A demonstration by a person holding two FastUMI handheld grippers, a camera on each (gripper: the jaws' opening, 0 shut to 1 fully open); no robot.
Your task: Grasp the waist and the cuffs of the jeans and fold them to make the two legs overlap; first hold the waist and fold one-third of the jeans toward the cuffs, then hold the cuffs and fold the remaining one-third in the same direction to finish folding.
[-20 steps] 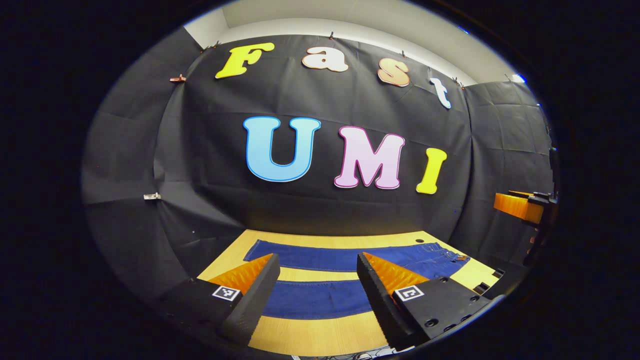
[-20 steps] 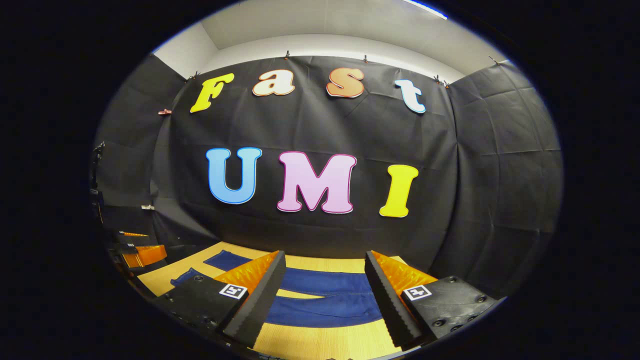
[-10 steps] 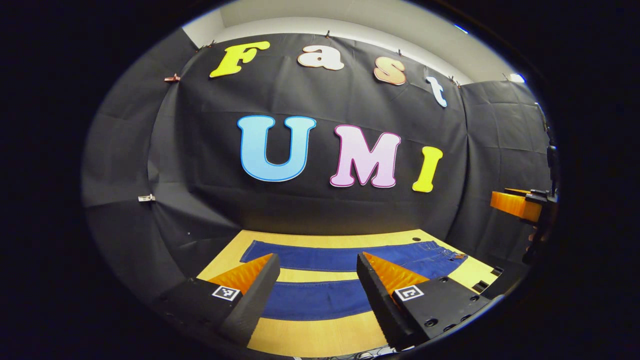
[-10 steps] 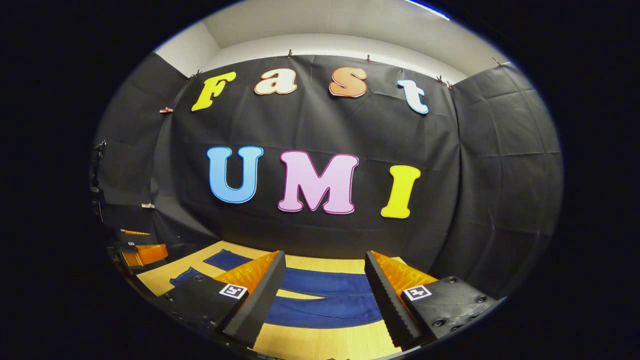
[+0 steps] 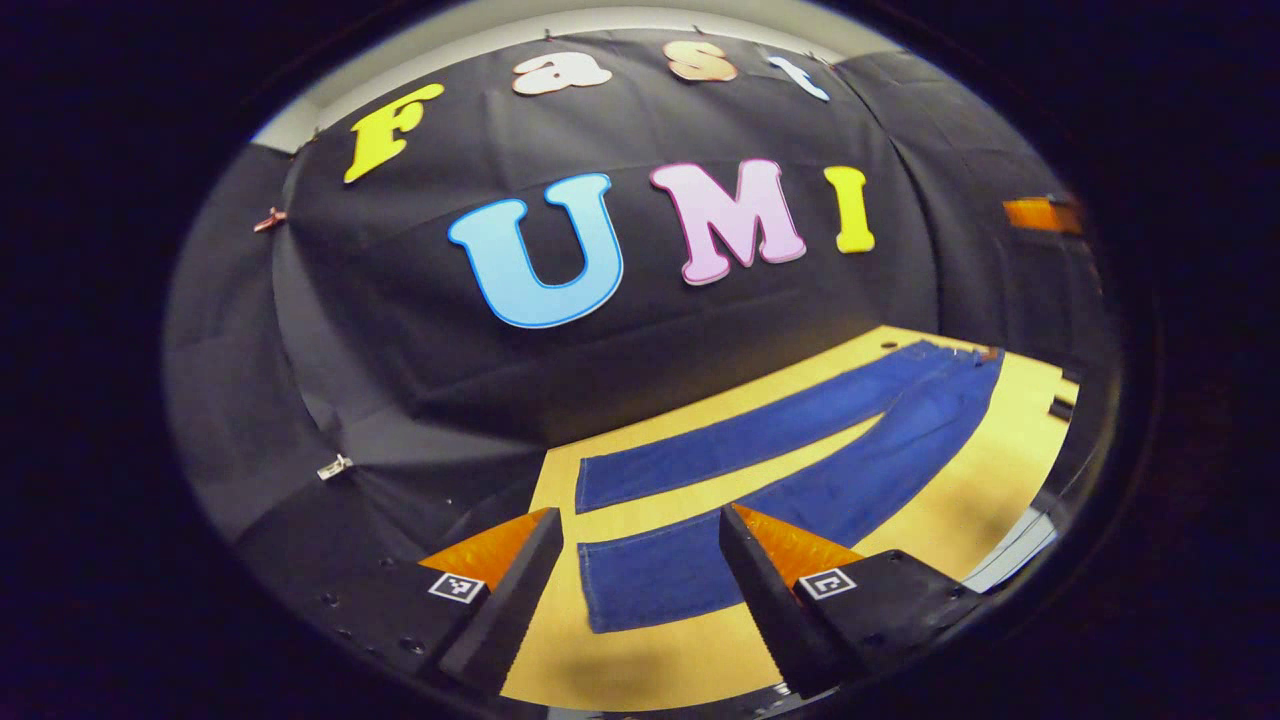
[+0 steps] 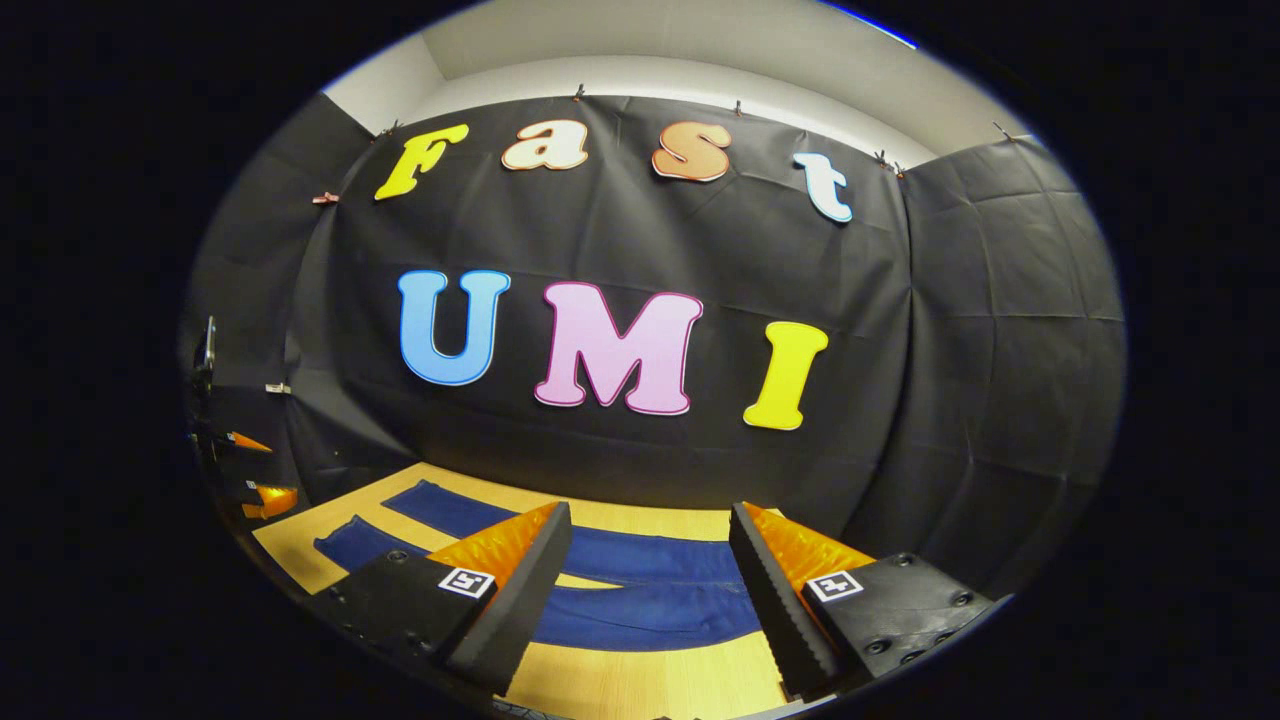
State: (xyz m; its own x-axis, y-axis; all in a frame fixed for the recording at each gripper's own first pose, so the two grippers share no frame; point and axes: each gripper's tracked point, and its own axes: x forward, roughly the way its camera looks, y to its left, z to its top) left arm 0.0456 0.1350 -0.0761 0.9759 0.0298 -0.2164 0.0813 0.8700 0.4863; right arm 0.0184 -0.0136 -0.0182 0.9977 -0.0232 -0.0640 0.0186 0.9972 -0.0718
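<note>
Lying flat on the wooden table (image 5: 640, 660), the jeans (image 5: 800, 450) are spread full length with both legs apart, a strip of bare wood showing between them. In the left gripper view, the left gripper (image 5: 640, 570) hangs above the near leg's cuff (image 5: 650, 590), its fingers released and wide apart, touching no cloth; the waist (image 5: 960, 355) lies at the far end of the jeans, well away from it. In the right gripper view, the right gripper (image 6: 650, 570) hovers above the table near the waist end of the jeans (image 6: 650, 600), its fingers likewise spread and empty, with denim visible between them and the legs running off toward the far cuffs (image 6: 400, 510).
</note>
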